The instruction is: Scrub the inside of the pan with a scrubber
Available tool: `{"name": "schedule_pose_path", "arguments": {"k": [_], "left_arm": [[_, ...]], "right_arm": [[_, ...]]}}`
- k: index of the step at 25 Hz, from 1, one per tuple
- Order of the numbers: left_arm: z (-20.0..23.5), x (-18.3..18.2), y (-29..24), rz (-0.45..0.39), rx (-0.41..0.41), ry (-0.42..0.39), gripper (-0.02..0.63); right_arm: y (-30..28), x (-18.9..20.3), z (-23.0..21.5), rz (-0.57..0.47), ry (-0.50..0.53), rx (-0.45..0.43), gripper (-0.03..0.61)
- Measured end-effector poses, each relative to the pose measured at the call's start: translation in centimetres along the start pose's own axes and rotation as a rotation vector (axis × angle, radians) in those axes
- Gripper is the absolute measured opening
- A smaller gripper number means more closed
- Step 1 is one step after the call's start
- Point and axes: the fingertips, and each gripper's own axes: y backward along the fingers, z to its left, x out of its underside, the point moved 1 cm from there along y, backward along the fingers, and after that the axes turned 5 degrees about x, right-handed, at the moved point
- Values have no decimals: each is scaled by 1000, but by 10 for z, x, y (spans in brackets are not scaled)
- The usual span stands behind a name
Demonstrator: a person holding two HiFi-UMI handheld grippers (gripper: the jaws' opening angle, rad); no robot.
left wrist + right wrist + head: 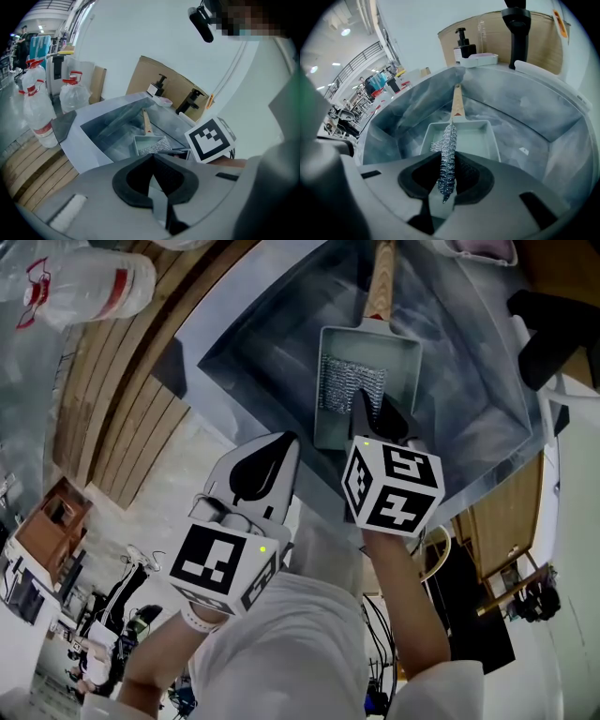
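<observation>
A pale rectangular pan with a wooden handle lies in the lined sink. A flat steel-wool scrubber rests on its bottom, and my right gripper is shut on the scrubber's near end. In the right gripper view the scrubber stands edge-on between the jaws over the pan. My left gripper is shut on nothing, hanging outside the sink's near-left corner, apart from the pan. The left gripper view shows its jaws closed, with the pan beyond.
Plastic water bottles stand on the slatted wooden counter left of the sink. At the back are a black faucet, a soap dispenser and a pink dish. The sink walls are steep and covered in crinkled film.
</observation>
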Motion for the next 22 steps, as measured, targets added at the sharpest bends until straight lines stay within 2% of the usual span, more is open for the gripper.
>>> {"name": "schedule_pose_path", "arguments": {"k": [13, 16, 22], "left_arm": [[-6, 6, 5, -8, 2, 8, 5], [-4, 5, 6, -9, 0, 8, 5], [-1, 7, 7, -6, -3, 11, 5]], "right_arm": [[14, 32, 0, 79, 94, -9, 66], [12, 30, -13, 79, 91, 29, 66], [18, 28, -54, 77, 115, 158, 66]]}}
